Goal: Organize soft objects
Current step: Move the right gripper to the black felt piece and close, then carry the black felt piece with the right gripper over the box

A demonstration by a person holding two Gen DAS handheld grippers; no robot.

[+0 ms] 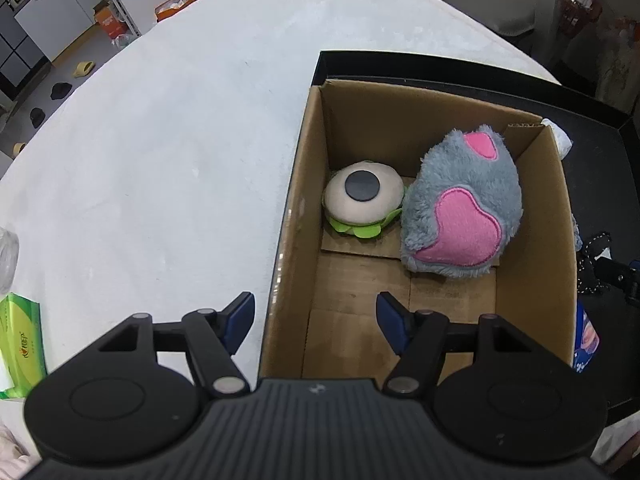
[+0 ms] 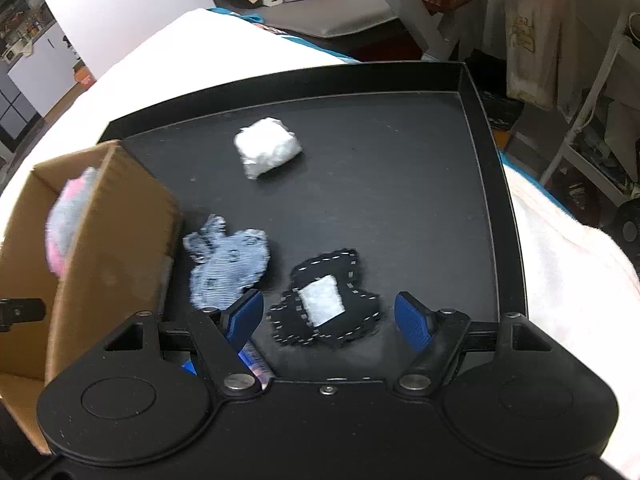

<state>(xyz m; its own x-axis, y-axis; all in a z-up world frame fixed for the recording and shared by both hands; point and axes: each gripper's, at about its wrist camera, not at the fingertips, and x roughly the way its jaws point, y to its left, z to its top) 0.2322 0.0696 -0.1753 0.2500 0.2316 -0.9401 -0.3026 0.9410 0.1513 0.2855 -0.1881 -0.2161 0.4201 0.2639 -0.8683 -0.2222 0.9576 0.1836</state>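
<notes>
A cardboard box (image 1: pixel 296 208) stands in a black tray (image 2: pixel 400 184). Inside it lie a grey and pink plush (image 1: pixel 464 204) and a round white plush (image 1: pixel 364 200) with a black dot and green leaves. My left gripper (image 1: pixel 316 312) hangs open and empty over the box's near left wall. On the tray beside the box (image 2: pixel 116 240) lie a blue striped soft toy (image 2: pixel 228 268), a white wrapped bundle (image 2: pixel 267 147) and a black stitched fabric piece (image 2: pixel 326 308). My right gripper (image 2: pixel 330 312) is open just above the black piece, one finger on each side, its pads not touching it.
A pale cloth-covered surface (image 1: pixel 180 140) stretches left of the box. A green tissue pack (image 1: pixel 20 344) sits at its near left edge. A blue packet (image 1: pixel 586 340) lies on the tray right of the box. White towelling (image 2: pixel 560 260) borders the tray's right rim.
</notes>
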